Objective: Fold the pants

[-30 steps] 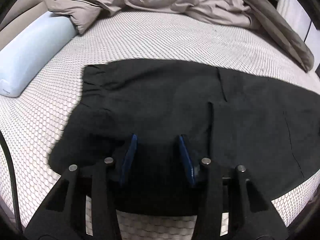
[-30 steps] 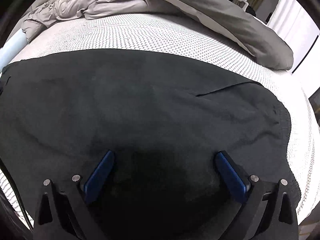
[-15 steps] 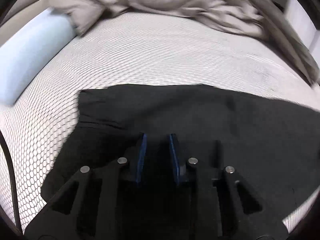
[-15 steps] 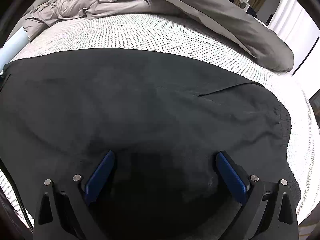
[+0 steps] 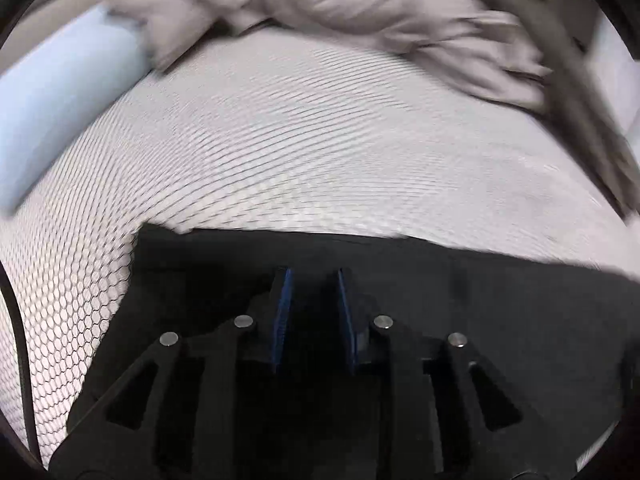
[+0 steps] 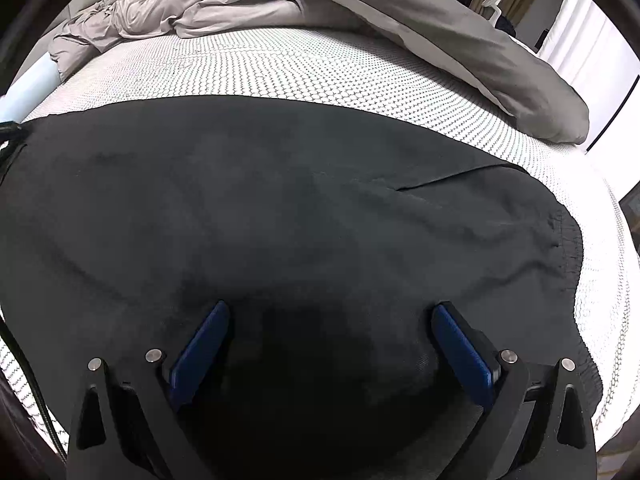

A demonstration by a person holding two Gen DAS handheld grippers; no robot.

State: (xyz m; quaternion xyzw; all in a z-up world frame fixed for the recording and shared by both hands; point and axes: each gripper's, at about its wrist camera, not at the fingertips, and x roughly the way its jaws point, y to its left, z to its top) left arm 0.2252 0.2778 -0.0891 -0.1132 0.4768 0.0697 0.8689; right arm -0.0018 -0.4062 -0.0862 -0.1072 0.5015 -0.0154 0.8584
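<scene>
Beyond my claws stretches the white honeycomb-patterned mattress, a crumpled grey duvet heaped at its far side. The flat black fabric pants lie spread beneath both claws. My left claw is clenched nearly together over their dark cloth, though I cannot tell whether it pinches any; my right claw hangs wide, released.

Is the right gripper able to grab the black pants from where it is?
Probably yes. The right gripper hangs open right above the black pants, which lie flat on the bed, and nothing sits between its fingers and the cloth.
</scene>
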